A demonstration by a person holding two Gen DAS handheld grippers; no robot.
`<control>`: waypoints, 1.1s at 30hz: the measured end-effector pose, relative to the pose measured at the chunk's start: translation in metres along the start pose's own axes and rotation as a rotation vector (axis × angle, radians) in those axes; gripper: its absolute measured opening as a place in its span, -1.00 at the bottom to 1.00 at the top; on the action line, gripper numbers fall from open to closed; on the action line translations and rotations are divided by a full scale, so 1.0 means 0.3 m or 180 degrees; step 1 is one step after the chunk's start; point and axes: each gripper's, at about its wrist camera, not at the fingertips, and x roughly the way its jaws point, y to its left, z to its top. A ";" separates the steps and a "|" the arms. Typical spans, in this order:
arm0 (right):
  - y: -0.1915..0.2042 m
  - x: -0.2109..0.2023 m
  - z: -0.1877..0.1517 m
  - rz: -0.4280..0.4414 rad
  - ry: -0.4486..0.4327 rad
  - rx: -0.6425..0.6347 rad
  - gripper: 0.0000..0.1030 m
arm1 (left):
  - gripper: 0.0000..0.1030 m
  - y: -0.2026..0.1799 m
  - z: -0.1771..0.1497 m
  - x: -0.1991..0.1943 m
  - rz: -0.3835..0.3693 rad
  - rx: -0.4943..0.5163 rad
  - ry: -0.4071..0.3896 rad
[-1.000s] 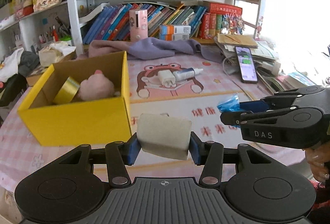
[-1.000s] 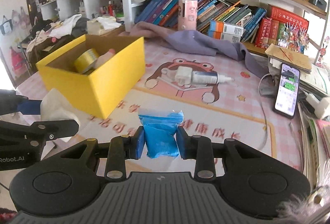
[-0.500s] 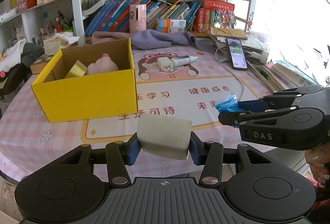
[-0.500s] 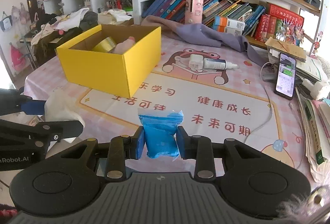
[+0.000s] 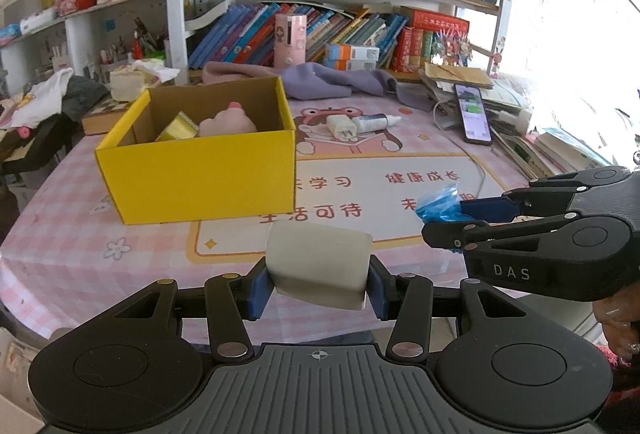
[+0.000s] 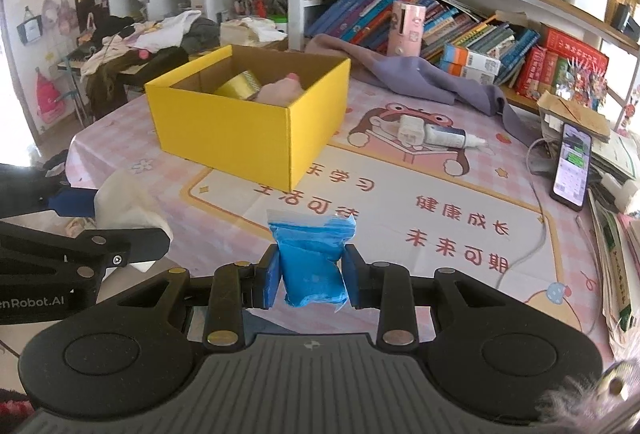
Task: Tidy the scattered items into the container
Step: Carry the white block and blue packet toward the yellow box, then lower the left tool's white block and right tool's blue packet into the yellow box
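Yellow cardboard box serves as the landmark: open-topped, standing on the pink checked tablecloth. Inside it you can see only the upper parts of a yellow tape roll and a pink soft toy; the near wall hides the rest, and the box floor is out of sight. Your left gripper hangs in front of the box, nearer you, its jaws pinching a pale grey-white block whose underside is cut off by the fingers. Your right gripper sits to the right of the box and nearer you, jaws pressed onto a blue plastic packet; its contents cannot be made out. To the right of the box, farther back, a white charger plug lies touching a small white bottle on the cartoon mat. Beyond these, a phone lies face up; its screen text is too small to read. Behind the box, a purple cloth is partly hidden by the box's rim.
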 end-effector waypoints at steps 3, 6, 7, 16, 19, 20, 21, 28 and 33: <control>0.027 0.001 0.004 0.0031 -0.0003 -0.0052 -0.41 | -0.10 0.014 -0.006 -0.013 0.0020 -0.0025 -0.0007; 0.055 0.006 0.009 0.0090 0.0009 -0.0119 -0.41 | -0.10 0.034 -0.016 -0.028 0.0065 -0.0072 -0.0008; 0.065 0.008 0.010 0.0113 0.0010 -0.0143 -0.41 | -0.10 0.043 -0.020 -0.032 0.0086 -0.0093 -0.0006; 0.147 0.037 0.029 0.0309 0.0007 -0.0302 -0.41 | -0.11 0.107 -0.049 -0.071 0.0289 -0.0264 -0.0018; 0.167 0.050 0.040 0.0368 0.0006 -0.0357 -0.41 | -0.11 0.126 -0.052 -0.080 0.0357 -0.0317 -0.0033; 0.175 0.055 0.046 0.0390 0.0006 -0.0378 -0.41 | -0.11 0.133 -0.052 -0.083 0.0382 -0.0335 -0.0041; 0.181 0.059 0.051 0.0412 0.0004 -0.0401 -0.41 | -0.11 0.141 -0.052 -0.086 0.0406 -0.0356 -0.0046; 0.232 0.097 0.084 0.0573 0.0015 -0.0585 -0.41 | -0.12 0.187 -0.055 -0.086 0.0533 -0.0497 -0.0035; 0.233 0.131 0.107 0.0639 0.0023 -0.0649 -0.41 | -0.12 0.197 -0.041 -0.064 0.0575 -0.0525 -0.0026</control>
